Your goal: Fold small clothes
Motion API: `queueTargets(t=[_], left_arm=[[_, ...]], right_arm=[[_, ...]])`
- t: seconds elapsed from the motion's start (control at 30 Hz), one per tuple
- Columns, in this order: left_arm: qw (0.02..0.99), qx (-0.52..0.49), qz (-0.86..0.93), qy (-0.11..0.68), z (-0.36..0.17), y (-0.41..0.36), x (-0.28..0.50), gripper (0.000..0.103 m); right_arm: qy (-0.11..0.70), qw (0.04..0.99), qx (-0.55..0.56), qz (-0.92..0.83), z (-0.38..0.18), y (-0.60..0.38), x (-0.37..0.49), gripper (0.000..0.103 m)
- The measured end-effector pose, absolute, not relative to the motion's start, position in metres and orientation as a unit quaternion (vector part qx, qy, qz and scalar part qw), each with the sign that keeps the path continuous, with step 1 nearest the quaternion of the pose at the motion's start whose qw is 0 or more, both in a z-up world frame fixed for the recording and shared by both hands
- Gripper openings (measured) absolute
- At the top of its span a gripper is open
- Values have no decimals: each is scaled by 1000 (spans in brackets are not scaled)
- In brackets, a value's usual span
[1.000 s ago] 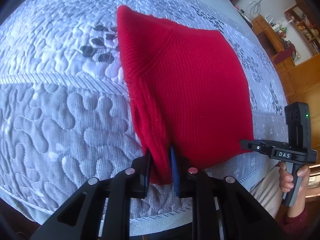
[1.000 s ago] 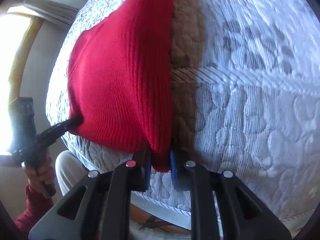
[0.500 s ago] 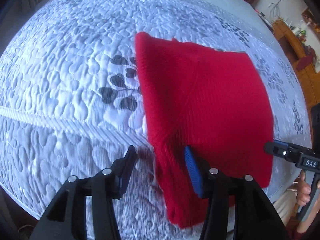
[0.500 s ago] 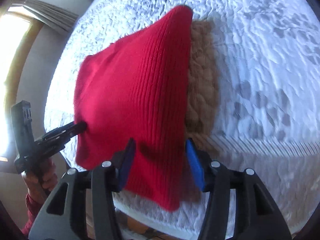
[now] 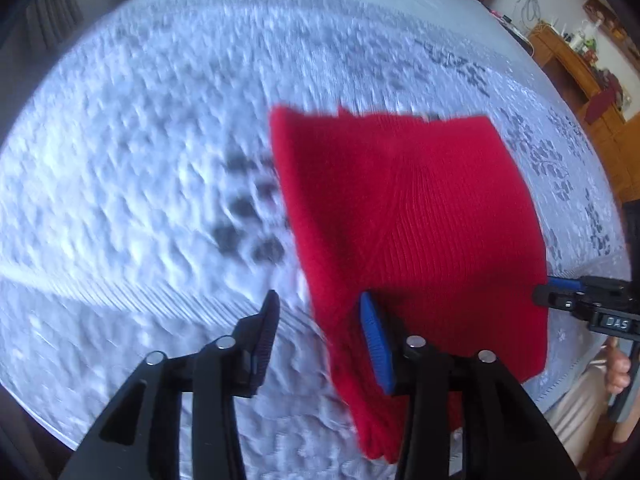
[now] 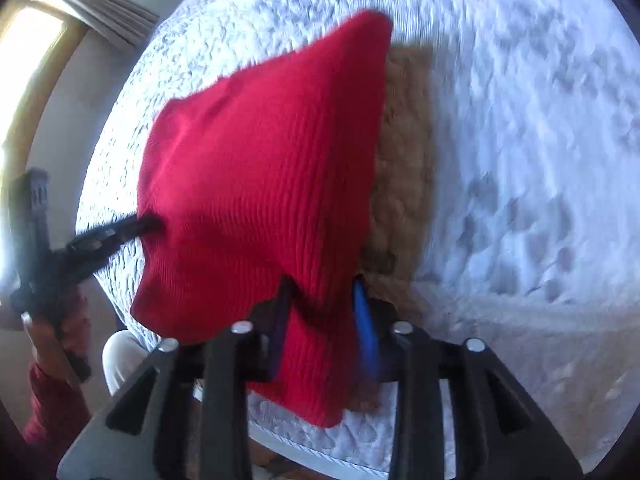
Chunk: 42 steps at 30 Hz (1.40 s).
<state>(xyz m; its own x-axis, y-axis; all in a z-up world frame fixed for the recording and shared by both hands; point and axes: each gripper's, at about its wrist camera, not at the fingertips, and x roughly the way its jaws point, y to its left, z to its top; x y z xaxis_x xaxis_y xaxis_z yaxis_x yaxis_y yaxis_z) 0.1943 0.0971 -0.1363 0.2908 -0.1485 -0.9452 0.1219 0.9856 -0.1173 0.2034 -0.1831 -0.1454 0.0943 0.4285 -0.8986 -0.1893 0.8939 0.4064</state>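
Left gripper [image 5: 316, 336]: jaws spread wide, holding nothing; the blue pad [image 5: 376, 344] of its right finger lies against the near edge of the red knit garment [image 5: 408, 232], the black left finger stands over bare quilt; nothing is pinched between them.

Right gripper [image 6: 322, 320]: jaws likewise apart, straddling the garment's near corner, which hangs loose between them without being clamped; blue pad on the right finger, dark pad on the left.

Red knit garment: ribbed, small, apparently doubled over already; lies flat on the white quilted bedspread [image 5: 140, 160], its near edge drooping over the bed's front border; a brownish shadow falls on the quilt beside it in the right wrist view.

Risks, as judged: the overhanging edge may slide off the bed, since neither tool grips it; an open pad could snag the soft knit as it draws away and drag the fold askew; a new grasp might catch one layer only, or the quilt with it, and open the fold; both views are motion-blurred, so exact contact cannot be told.

Markings: "DAS" in pale letters on the right gripper's body [image 5: 612, 322], seen from the left wrist view; no other writing is legible; no label is visible on the garment.

Surroundings: wooden furniture [image 5: 572, 64] beyond the bed's far corner; a bright window [image 6: 24, 64] at the left of the right wrist view.
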Motion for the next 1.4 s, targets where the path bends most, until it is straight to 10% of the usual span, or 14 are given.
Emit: queueTargets(t=[0.63, 0.87, 1.4], left_arm=[[758, 59, -208, 615, -179, 16, 363, 67], [752, 62, -223, 617, -185, 15, 359, 12], [787, 43, -135, 600, -183, 32, 355, 18]], right_arm=[[613, 755, 98, 213, -151, -198, 272, 45], [610, 755, 104, 217, -152, -201, 272, 45], [615, 757, 90, 201, -156, -199, 274, 47]])
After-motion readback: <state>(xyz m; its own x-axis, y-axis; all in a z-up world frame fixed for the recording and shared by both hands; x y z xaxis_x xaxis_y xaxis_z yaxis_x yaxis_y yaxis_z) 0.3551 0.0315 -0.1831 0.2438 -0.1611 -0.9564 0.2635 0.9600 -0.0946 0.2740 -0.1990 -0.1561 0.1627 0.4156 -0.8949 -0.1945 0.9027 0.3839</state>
